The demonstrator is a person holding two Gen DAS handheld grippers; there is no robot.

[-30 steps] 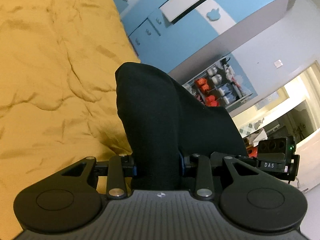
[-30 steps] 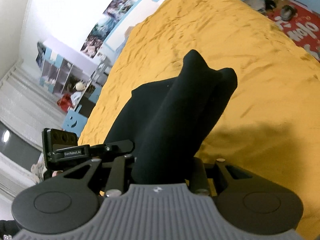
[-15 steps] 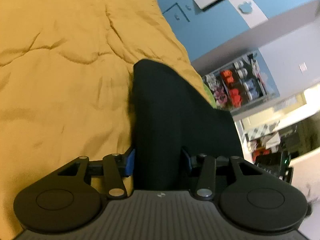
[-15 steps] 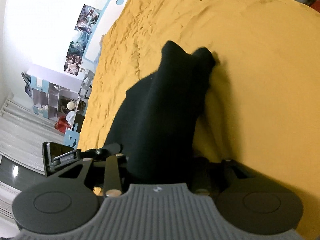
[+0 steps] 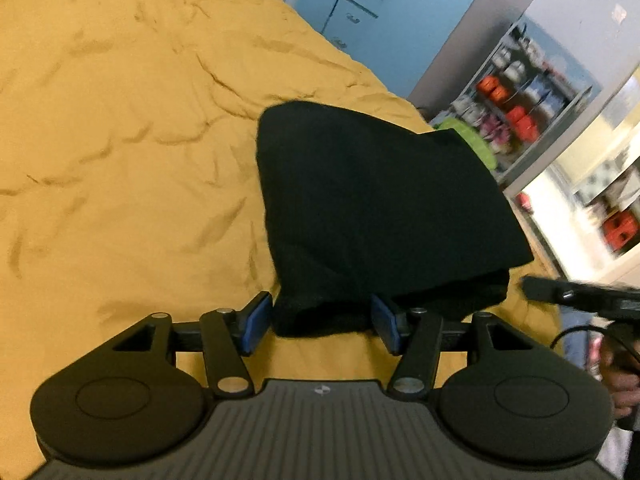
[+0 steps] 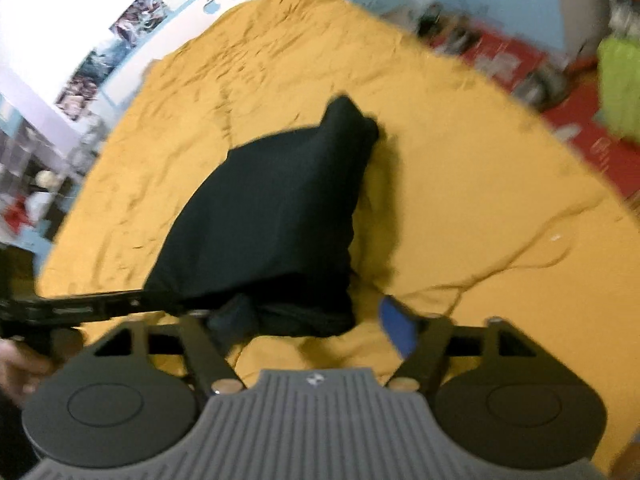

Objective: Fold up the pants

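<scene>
The black pants [image 5: 372, 208] lie folded in a compact stack on the yellow bedspread [image 5: 120, 160]. My left gripper [image 5: 320, 326] is open, its blue pads on either side of the stack's near corner without pinching it. In the right wrist view the pants [image 6: 272, 216] lie the same way. My right gripper [image 6: 312, 322] is open at the near edge; its right blue pad [image 6: 396, 328] is clear of the cloth and the left pad is hidden behind the fabric.
The bed edge runs along the right in the left wrist view, with a blue wardrobe [image 5: 380, 20] and a shelf of toys [image 5: 516, 96] beyond. A red mat [image 6: 520, 60] and a green object [image 6: 620, 80] lie on the floor past the bed.
Both grippers lowered the folded pants onto the bedspread and opened, letting go of the cloth. The stack now rests flat instead of hanging from the jaws.
</scene>
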